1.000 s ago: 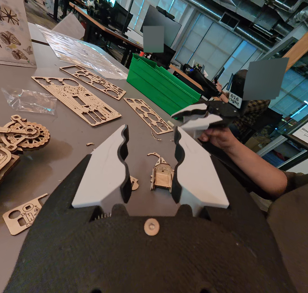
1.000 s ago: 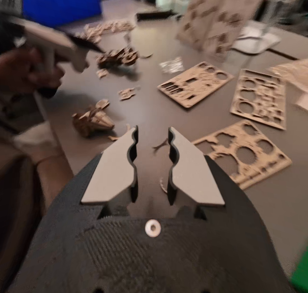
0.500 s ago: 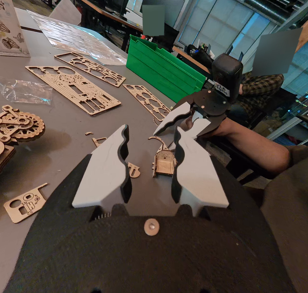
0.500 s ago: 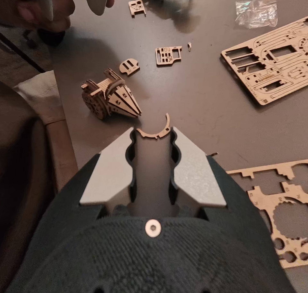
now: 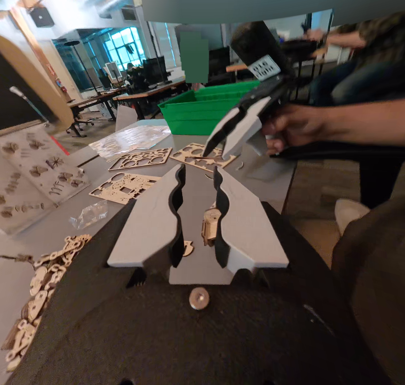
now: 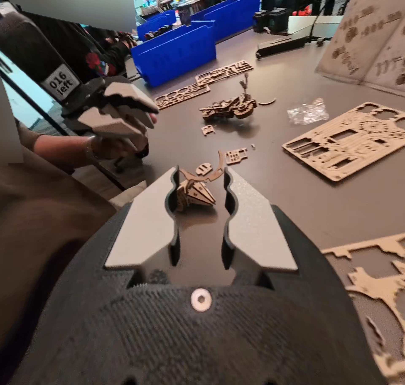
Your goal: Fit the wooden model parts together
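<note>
A small wooden ship model point(image 6: 195, 194) sits on the grey table near its front edge. In the left wrist view it point(image 5: 210, 225) lies low between my fingers, by the right finger. My right gripper point(image 6: 201, 169) is shut on a thin curved wooden piece point(image 6: 221, 162) that spans its fingertips, held just above the model. It also shows in the left wrist view point(image 5: 215, 155), raised over a wooden sheet. My left gripper point(image 5: 198, 170) is open and empty above the model; it shows at left in the right wrist view point(image 6: 153, 118).
A rounded piece point(image 6: 203, 168) and a slotted piece point(image 6: 236, 155) lie past the model. A wooden motorcycle point(image 6: 230, 109), punched-out sheets point(image 6: 350, 140) point(image 5: 125, 190), a plastic bag point(image 6: 306, 111), a green bin point(image 5: 197, 111) and a blue bin point(image 6: 175, 61) stand farther off. Spacing between my two grippers at the tips: around 7 cm. Both grippers' tips are roughly 20 cm from the wooden motorcycle point(image 6: 230, 109).
My right gripper has closed on the curved piece, lifted it off the table and brought it over the model. My left gripper has swung round and drawn back.
</note>
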Demonstrator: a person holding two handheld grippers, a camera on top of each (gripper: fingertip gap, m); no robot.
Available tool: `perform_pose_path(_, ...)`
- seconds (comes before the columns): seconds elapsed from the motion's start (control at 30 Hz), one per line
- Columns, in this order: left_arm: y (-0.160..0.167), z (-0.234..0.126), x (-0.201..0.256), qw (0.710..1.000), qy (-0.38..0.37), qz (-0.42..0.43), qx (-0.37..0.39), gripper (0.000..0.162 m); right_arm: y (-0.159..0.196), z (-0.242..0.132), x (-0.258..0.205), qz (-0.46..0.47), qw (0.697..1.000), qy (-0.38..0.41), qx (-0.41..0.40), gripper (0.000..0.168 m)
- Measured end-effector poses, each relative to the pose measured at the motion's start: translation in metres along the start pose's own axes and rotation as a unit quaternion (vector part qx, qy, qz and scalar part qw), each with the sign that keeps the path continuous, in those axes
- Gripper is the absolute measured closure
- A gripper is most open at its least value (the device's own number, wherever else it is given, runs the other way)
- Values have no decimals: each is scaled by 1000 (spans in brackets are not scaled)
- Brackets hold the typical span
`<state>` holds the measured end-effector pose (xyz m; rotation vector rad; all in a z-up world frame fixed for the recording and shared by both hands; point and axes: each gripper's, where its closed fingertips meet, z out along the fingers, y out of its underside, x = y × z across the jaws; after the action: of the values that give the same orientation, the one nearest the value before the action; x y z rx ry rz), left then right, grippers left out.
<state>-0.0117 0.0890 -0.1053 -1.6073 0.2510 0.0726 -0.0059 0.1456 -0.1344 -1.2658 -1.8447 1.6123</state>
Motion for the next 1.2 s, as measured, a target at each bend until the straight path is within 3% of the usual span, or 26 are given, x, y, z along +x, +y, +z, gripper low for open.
perform_pose_path(0.17,18,18,26,989,-13,119,-86,139,5,10,-20,-52,998,-6,-31,129)
perform_pose_path(0.27,17,19,24,978,-53,170,-105,153,6,13,-31,-69,997,-6,-44,129)
perform_pose_path(0.37,20,21,32,971,-46,202,-120,156,4,14,-42,-66,997,-25,-40,129)
perform_pose_path(0.67,15,23,43,967,-40,231,-98,148,1,14,-46,-31,998,-44,-32,129)
perform_pose_path(0.87,15,23,44,961,-47,256,-89,153,7,17,-45,2,998,-59,-39,129)
perform_pose_path(1.2,10,23,43,975,-41,206,-66,151,4,17,-47,81,990,-111,-13,129)
